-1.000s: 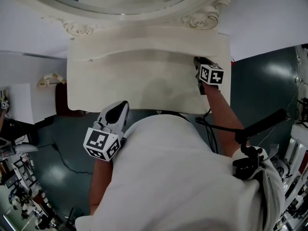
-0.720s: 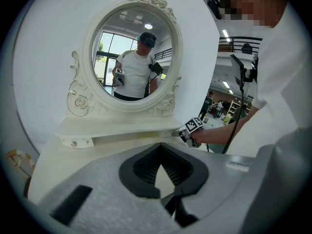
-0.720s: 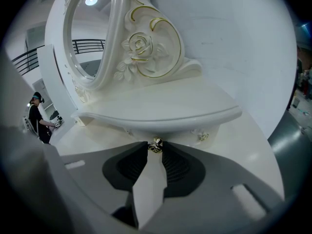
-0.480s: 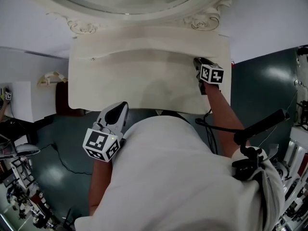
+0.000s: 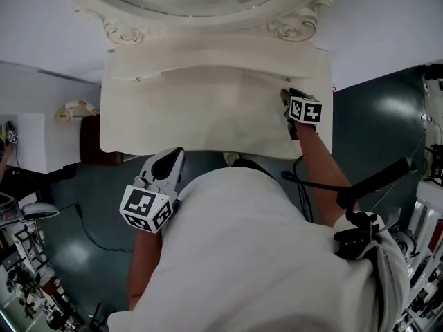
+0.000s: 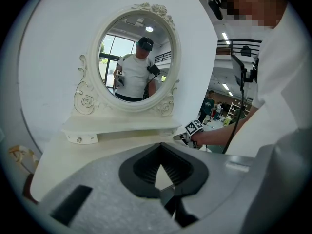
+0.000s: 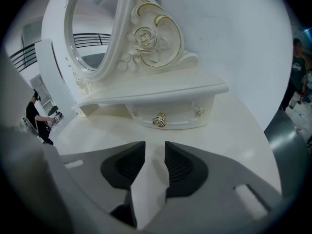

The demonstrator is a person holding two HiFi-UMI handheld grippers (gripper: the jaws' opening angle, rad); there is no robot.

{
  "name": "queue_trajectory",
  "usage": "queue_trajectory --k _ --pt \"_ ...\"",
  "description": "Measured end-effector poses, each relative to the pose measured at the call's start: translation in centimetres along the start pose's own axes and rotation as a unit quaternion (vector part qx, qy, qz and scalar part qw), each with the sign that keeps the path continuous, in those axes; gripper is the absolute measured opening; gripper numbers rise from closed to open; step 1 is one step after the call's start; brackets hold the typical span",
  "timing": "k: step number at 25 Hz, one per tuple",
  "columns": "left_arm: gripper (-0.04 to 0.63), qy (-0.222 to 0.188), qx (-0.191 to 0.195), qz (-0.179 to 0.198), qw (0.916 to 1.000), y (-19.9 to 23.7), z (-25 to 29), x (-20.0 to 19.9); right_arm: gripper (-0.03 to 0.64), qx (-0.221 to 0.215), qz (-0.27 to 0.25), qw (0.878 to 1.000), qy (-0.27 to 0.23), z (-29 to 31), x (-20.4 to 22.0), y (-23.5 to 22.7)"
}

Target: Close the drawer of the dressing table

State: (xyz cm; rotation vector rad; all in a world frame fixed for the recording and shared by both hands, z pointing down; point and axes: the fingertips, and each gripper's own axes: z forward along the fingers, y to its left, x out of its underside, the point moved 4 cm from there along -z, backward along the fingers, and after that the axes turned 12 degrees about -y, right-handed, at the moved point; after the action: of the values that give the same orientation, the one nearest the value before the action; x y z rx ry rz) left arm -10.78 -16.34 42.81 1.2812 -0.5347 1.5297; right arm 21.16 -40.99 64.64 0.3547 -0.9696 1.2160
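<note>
The cream dressing table (image 5: 208,109) stands against a white wall with its oval mirror (image 6: 131,57) above. The right-hand small drawer (image 7: 168,112) with a gold knob (image 7: 159,120) sits under the mirror shelf, its front about flush with the shelf edge. My right gripper (image 5: 285,94) hovers over the tabletop's right side, a short way in front of that drawer; its jaws (image 7: 155,147) are opening, with nothing between them. In the left gripper view the right gripper (image 6: 187,136) shows by the shelf's right end. My left gripper (image 5: 169,159) hangs off the table's front edge, its tips (image 6: 161,161) together and empty.
A dark red seat (image 5: 90,140) and a cream ornate piece (image 5: 73,109) stand left of the table. Cables run over the dark green floor (image 5: 104,234). Racks of equipment (image 5: 422,220) crowd the right edge. The person's white shirt (image 5: 263,254) fills the lower picture.
The right gripper has drawn back a little from the drawer toward the table's front. The left gripper keeps its pose just off the table's front edge.
</note>
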Motion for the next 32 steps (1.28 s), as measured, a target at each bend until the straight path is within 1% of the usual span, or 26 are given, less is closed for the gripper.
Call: queue_trajectory --k 2,11,13,19,25,32 --pt "0.0 -0.004 0.004 0.001 1.0 0.2 -1.3 0.2 0.119 0.002 -0.004 1.0 0.001 -0.9 0.5 1.0" --pt "0.0 -0.013 0.018 0.001 0.9997 -0.2 -5.3 1.7 0.016 0.02 -0.018 1.0 0.0 -5.3 3.1 3.6" --pt "0.0 -0.015 0.022 0.0 0.9996 -0.3 -6.3 2.1 0.002 0.019 -0.02 1.0 0.002 -6.4 4.0 4.5" --pt "0.0 -0.017 0.036 0.001 0.9992 -0.8 -10.3 3.9 0.002 0.006 -0.026 1.0 0.002 -10.4 6.9 8.7" --pt "0.0 -0.02 0.047 0.001 0.9987 -1.2 -13.0 5.4 0.002 -0.012 -0.027 1.0 0.005 -13.3 9.8 11.8" --pt "0.0 -0.021 0.056 -0.002 0.9982 -2.0 -17.4 7.6 0.002 -0.039 -0.051 0.998 0.009 -18.3 12.9 16.9"
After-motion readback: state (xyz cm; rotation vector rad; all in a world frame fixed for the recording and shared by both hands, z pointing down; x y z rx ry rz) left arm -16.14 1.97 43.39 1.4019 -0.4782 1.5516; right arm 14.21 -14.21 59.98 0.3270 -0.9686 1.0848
